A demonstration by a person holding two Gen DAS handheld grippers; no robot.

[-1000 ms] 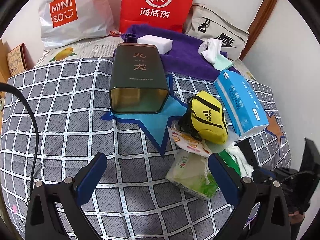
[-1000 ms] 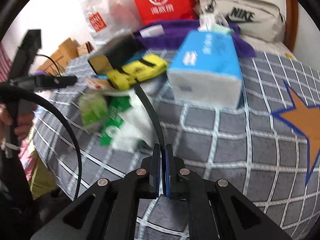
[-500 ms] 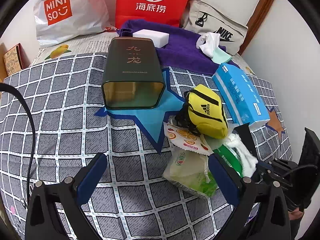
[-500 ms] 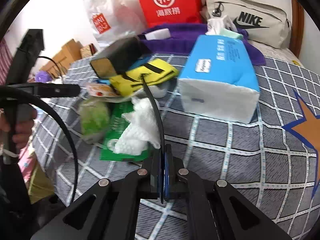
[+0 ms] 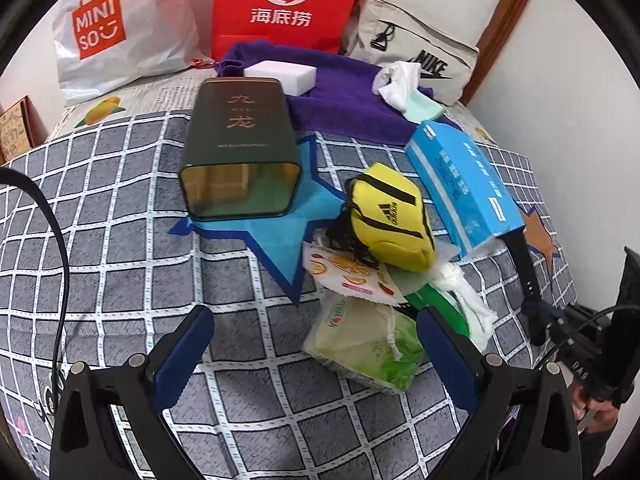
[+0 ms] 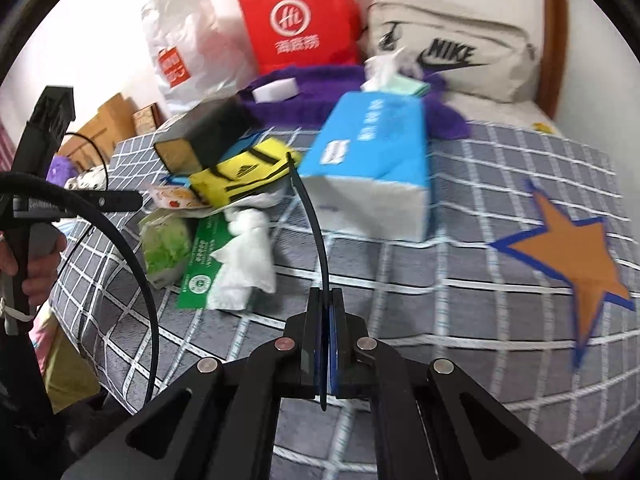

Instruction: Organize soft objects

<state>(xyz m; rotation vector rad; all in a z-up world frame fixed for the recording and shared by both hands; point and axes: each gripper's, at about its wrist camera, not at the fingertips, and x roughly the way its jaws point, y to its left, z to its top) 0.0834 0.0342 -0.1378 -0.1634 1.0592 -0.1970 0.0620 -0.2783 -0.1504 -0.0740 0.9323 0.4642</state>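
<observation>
My right gripper (image 6: 326, 300) is shut on a thin black strap (image 6: 314, 224) that curves up toward the yellow Adidas pouch (image 6: 240, 176). In the left wrist view the strap (image 5: 522, 256) rises beside the blue tissue box (image 5: 460, 184), above the right gripper (image 5: 536, 316). My left gripper (image 5: 316, 344) stands open and holds nothing. Between its fingers on the bed lies a green-and-white soft packet (image 5: 360, 344). The yellow pouch (image 5: 394, 216) rests on a fruit-print packet (image 5: 348, 276). Next to them are a crumpled white tissue (image 5: 464, 292) and a flat green packet (image 5: 436, 300).
A dark green tin (image 5: 240, 148) lies on its side, mouth toward me. Behind it a purple towel (image 5: 340, 100) carries a white sponge (image 5: 280, 74) and a white cloth (image 5: 396, 80). Shopping bags (image 5: 288, 0) and a Nike bag (image 5: 416, 56) line the wall. The checked bedspread (image 5: 120, 240) drops off at the front.
My right gripper has lifted a little with the strap still clamped, and the strap now stands taller beside the blue box. The left gripper has hardly moved.
</observation>
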